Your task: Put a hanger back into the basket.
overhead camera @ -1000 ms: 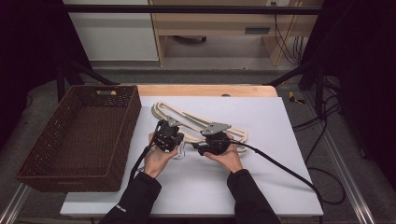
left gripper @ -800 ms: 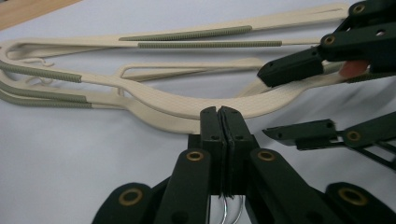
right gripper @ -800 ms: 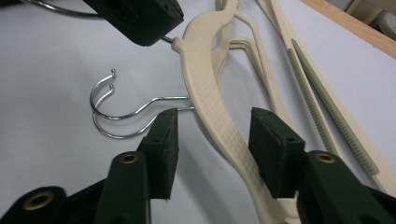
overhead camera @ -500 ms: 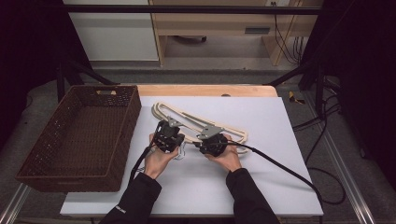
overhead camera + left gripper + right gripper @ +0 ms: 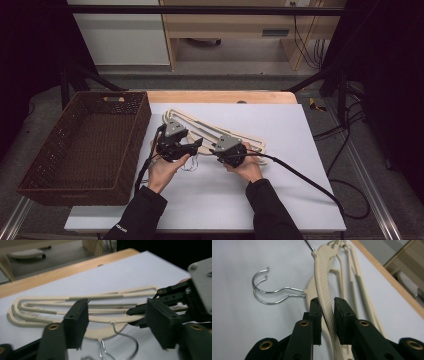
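Observation:
Several cream hangers (image 5: 220, 131) with wire hooks (image 5: 269, 293) lie stacked on the white table (image 5: 300, 190). My right gripper (image 5: 327, 305) has just been closing, and its pads now press on the ribbed arm of the top hanger (image 5: 324, 272), which runs up between them. In the high view the right gripper (image 5: 215, 149) points left at the near side of the stack. My left gripper (image 5: 117, 307) has just been opening; its jaws stand wide apart with nothing pressed between them, the hangers (image 5: 100, 298) lying beyond. It hovers beside the stack, the left gripper (image 5: 196, 145) facing the right one.
A dark wicker basket (image 5: 142, 120) stands along the table's left side. A wooden strip (image 5: 220, 96) borders the far edge. The right gripper's black cable (image 5: 310, 182) trails off to the right. White table surface lies open in front and to the right.
The left gripper's jaws have opened and that hand has lifted slightly. The right gripper's jaws have closed onto the top hanger's arm.

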`<state>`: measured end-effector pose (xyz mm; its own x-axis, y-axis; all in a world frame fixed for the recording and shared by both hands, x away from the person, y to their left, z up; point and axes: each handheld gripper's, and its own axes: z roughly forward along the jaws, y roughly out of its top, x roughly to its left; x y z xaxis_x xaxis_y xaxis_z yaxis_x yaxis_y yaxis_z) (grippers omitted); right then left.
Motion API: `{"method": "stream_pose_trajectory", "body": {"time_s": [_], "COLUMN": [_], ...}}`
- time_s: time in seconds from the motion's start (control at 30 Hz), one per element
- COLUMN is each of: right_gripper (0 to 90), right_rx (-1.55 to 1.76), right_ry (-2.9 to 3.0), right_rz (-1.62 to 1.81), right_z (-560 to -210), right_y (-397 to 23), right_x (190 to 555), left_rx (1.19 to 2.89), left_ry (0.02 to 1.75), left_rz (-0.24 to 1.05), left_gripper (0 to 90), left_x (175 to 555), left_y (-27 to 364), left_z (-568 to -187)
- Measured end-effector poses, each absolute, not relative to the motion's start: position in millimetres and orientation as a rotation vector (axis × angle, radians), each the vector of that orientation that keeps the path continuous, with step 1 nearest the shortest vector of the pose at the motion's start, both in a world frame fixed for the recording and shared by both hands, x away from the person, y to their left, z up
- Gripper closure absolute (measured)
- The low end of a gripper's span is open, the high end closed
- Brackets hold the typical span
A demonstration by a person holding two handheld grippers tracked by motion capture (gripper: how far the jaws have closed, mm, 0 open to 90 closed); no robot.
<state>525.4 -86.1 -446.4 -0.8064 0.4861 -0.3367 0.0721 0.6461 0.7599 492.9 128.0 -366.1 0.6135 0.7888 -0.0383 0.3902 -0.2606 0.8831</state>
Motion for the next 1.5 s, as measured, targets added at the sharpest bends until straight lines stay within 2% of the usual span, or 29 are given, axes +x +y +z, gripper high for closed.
{"method": "stream_pose_trajectory", "body": {"time_s": [0.1,0.23,0.3,0.53,0.7,0.9,1.2,1.3,1.5], "right_gripper": [79.7,86.4,86.7,87.0,86.9,86.9,86.9,86.9,86.9], "right_rx": [0.428,0.441,0.450,0.451,0.440,0.380,0.288,0.253,0.216], "right_ry": [2.325,2.265,2.261,2.240,2.285,2.412,2.562,2.609,2.681], "right_rz": [1.046,1.035,1.027,1.099,1.222,1.320,1.379,1.383,1.368], "right_z": [-441,-421,-417,-394,-374,-368,-372,-382,-392], "right_y": [-90,-102,-105,-122,-133,-134,-131,-127,-119], "right_x": [526,529,530,526,508,482,446,435,437], "left_rx": [1.845,1.799,1.801,1.820,1.907,1.957,2.027,2.103,2.176], "left_ry": [0.915,0.868,0.866,0.865,0.832,0.785,0.679,0.624,0.561], "left_rz": [0.501,0.496,0.528,0.520,0.521,0.503,0.437,0.380,0.318], "left_gripper": [23.1,13.7,12.7,10.0,8.4,7.6,13.3,19.6,38.0], "left_x": [490,481,476,466,452,437,421,417,415], "left_y": [133,149,160,180,189,188,173,159,144], "left_z": [-359,-347,-344,-347,-358,-368,-378,-386,-396]}}
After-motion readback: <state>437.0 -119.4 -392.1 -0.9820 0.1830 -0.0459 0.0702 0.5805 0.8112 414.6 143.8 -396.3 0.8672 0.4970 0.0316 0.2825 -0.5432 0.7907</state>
